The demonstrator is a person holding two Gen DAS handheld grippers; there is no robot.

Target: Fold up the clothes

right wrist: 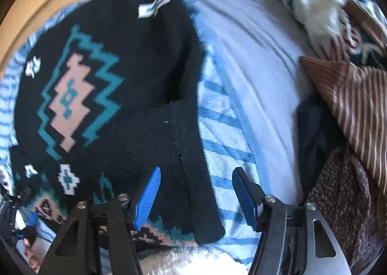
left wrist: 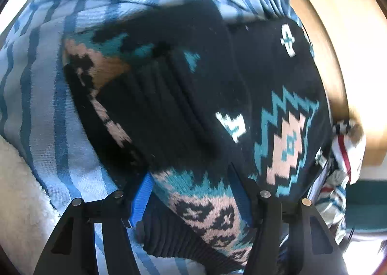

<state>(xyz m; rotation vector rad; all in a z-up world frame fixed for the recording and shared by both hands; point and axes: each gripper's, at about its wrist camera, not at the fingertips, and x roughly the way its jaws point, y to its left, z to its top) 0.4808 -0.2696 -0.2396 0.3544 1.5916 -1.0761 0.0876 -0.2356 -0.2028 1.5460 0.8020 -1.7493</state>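
Note:
A black knit sweater with teal, pink and white motifs lies folded on a blue-striped sheet. In the left wrist view its patterned hem runs between the blue pads of my left gripper, whose jaws stand wide apart around the fabric. In the right wrist view the same sweater fills the left half. My right gripper is open over the sweater's right edge, its left pad above the black knit and its right pad above the striped sheet.
A curved wooden edge borders the sheet on the far side. White fleece lies close under the grippers. A brown striped garment and a white, red and teal patterned garment are heaped to the right.

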